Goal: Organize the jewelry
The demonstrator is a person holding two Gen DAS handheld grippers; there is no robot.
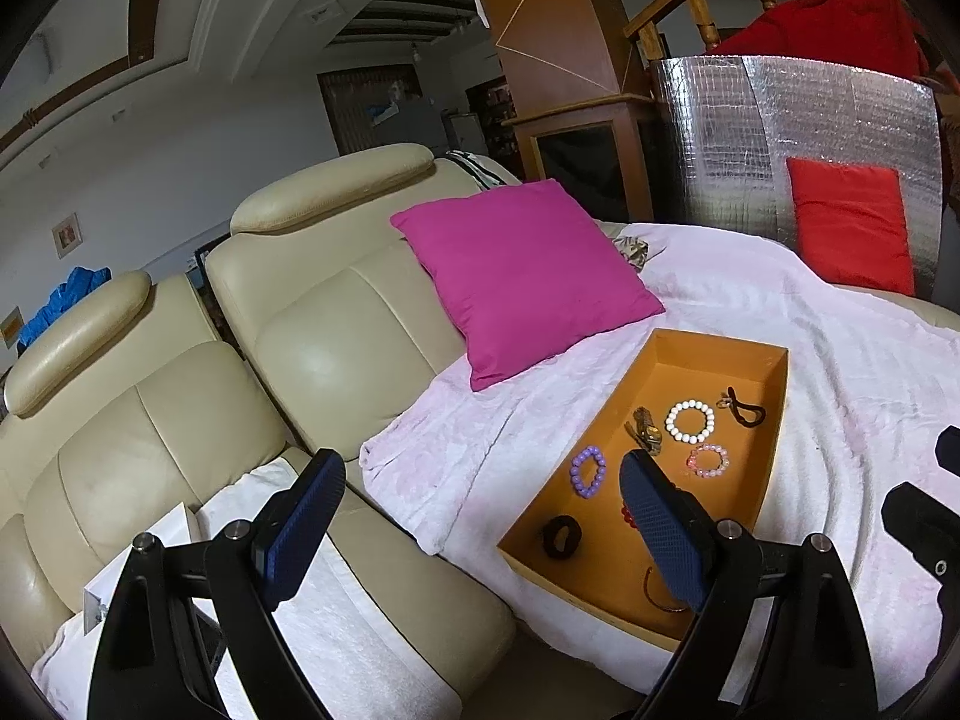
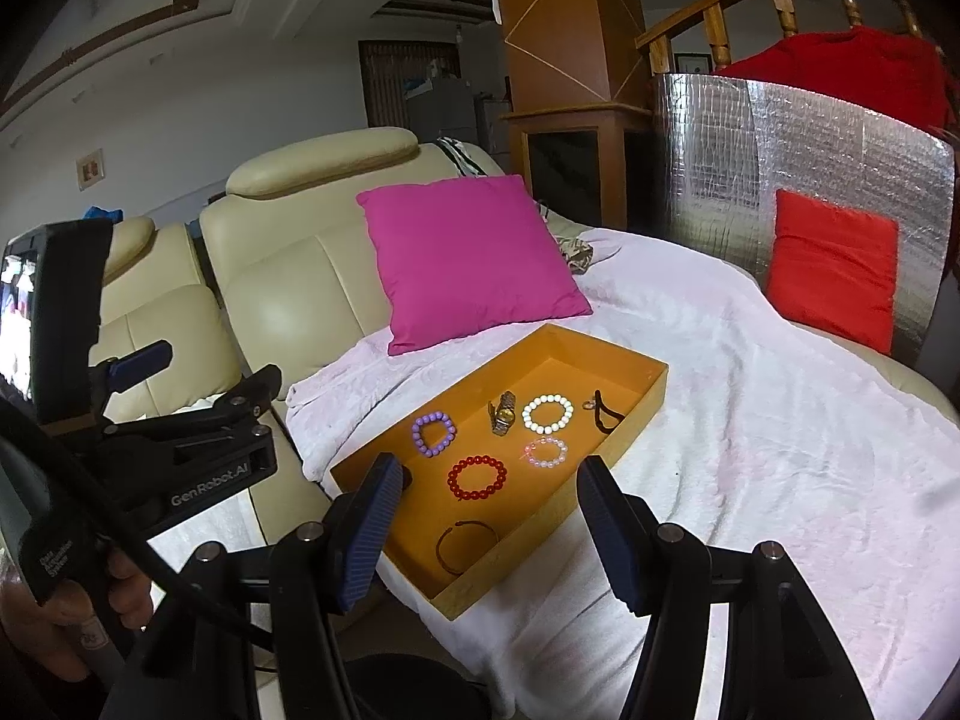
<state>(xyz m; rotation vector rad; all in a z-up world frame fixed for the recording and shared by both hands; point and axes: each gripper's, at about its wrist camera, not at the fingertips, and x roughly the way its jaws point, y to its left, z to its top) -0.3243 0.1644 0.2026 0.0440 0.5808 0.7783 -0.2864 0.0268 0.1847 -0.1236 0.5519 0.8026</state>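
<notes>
An orange tray (image 2: 645, 387) (image 1: 774, 420) lies on a white blanket on the sofa. In it lie a purple bead bracelet (image 2: 433, 433) (image 1: 587, 471), a red bead bracelet (image 2: 477, 478), a white bead bracelet (image 2: 547, 413) (image 1: 690, 420), a pink bead bracelet (image 2: 546, 452) (image 1: 708, 460), a gold watch (image 2: 503, 413) (image 1: 645, 431), a thin brown bangle (image 2: 465, 546), a dark cord (image 2: 605, 411) and a black band (image 1: 561, 536). My right gripper (image 2: 489, 534) is open and empty just short of the tray's near edge. My left gripper (image 1: 480, 534) is open and empty, left of the tray; it also shows in the right wrist view (image 2: 198, 372).
A magenta cushion (image 2: 468, 255) leans on the cream sofa back behind the tray. A red cushion (image 2: 834, 267) stands against a silver foil panel (image 2: 780, 144) at the right. A white cloth (image 1: 336, 630) covers the left seat.
</notes>
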